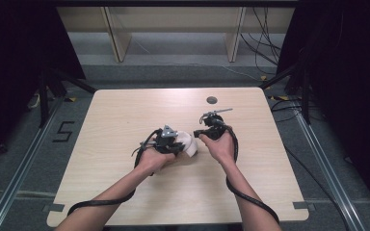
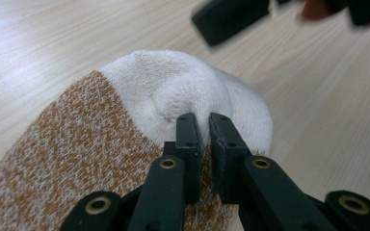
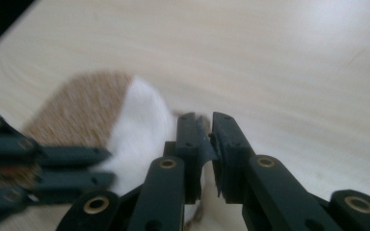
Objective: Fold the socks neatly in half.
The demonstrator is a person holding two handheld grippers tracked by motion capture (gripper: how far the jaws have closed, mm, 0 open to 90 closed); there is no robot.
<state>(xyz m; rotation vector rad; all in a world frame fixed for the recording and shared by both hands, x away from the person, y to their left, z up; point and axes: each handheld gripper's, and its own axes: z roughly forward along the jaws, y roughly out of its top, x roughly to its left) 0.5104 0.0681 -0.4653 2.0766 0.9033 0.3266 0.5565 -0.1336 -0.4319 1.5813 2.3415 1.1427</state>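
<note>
A sock (image 1: 191, 143) with a white toe and an orange-brown speckled body lies at the table's middle. My left gripper (image 1: 177, 144) is shut on a pinch of the sock's white fabric (image 2: 173, 82), and the cloth puckers around the fingertips (image 2: 188, 126). My right gripper (image 1: 203, 136) sits just right of the sock, with its jaws a narrow slit apart and nothing pressed between them. In the right gripper view the blurred sock (image 3: 125, 115) lies left of and beneath the right gripper (image 3: 203, 126). The right gripper's black jaw tip shows blurred, clear of the sock.
The light wooden table (image 1: 125, 110) has a round grey cable hole (image 1: 212, 100) near its far edge. Black cables (image 1: 250, 197) trail from both grippers toward the near edge. Dark frames and floor rails flank the table.
</note>
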